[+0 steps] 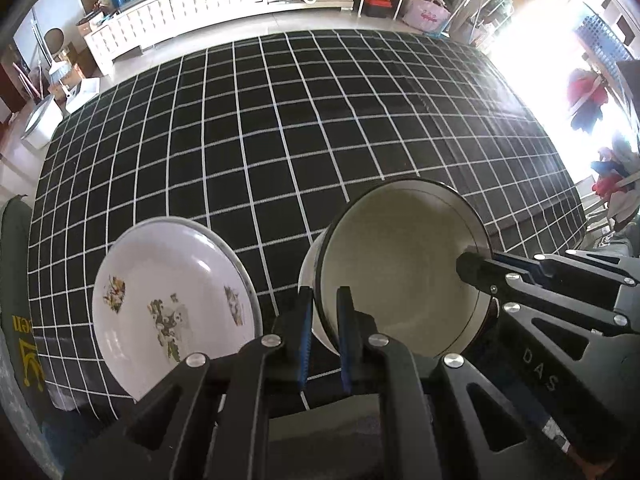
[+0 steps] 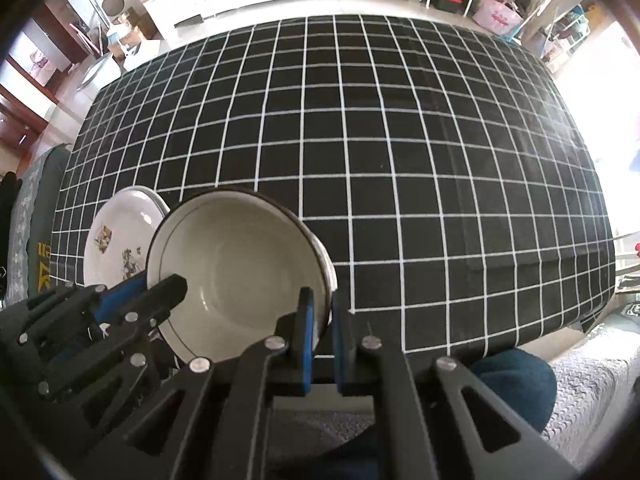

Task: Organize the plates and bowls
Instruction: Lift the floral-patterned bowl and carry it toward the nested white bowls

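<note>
A: Both claws are gripping one thing; the left gripper (image 1: 325, 320) is pinching the rim of the cream bowl (image 1: 400, 264) on the side nearest the flowered plate (image 1: 168, 304), and the right gripper (image 2: 320, 316) is pinching the bowl's opposite rim, its jaws pressed nearly together on the thin wall.

B: So the bowl is hanging between them, tilted, its opening facing the cameras; the checked tablecloth (image 1: 280, 128) is lying under the bowl, and whether the bowl is touching the cloth is not clear from either view.

A: The plate is sitting on the cloth just beside the bowl, on the bowl's left-gripper side; from the right wrist the bowl is overlapping the plate's edge.

B: The risk, as one would judge it, is coming from those thin pinches; if the two hands are drifting apart or twisting unevenly, the smooth rim could be slipping out of one claw, and the bowl would be swinging on the other.

A: And a low pass toward the plate could be knocking the bowl's base against the plate's rim, chipping enamel or shoving the plate along the cloth.
</note>
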Motion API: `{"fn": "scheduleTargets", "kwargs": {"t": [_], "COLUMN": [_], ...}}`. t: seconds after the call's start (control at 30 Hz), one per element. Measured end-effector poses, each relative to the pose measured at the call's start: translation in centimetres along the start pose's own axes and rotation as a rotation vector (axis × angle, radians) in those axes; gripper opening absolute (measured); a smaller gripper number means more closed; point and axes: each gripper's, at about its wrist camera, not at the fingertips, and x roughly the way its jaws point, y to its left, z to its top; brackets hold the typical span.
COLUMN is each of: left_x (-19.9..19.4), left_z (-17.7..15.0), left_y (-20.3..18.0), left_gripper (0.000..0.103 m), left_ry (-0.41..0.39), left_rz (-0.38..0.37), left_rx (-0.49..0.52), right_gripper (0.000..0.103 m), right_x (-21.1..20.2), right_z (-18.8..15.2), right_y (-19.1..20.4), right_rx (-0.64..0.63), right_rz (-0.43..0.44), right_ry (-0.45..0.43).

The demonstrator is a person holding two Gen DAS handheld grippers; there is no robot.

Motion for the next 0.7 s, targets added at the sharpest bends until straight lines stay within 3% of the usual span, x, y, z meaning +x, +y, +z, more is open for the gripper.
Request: {"fn": "scheduleTargets", "kwargs": {"t": [0.7], "left_x": [3.2], "left_z": [-1.3], "left_y": [0.9], "left_gripper": [0.010], "left_ry": [0.069], "left_rz": [-0.006], "left_rx": [-0.029], "right_gripper": [0.011], "right_x": [3.3], "right_z": [0.3], "right_y": [-0.3], "right_rx": [0.008], "right_rz": [0.015], "right_ry": [0.071]}}
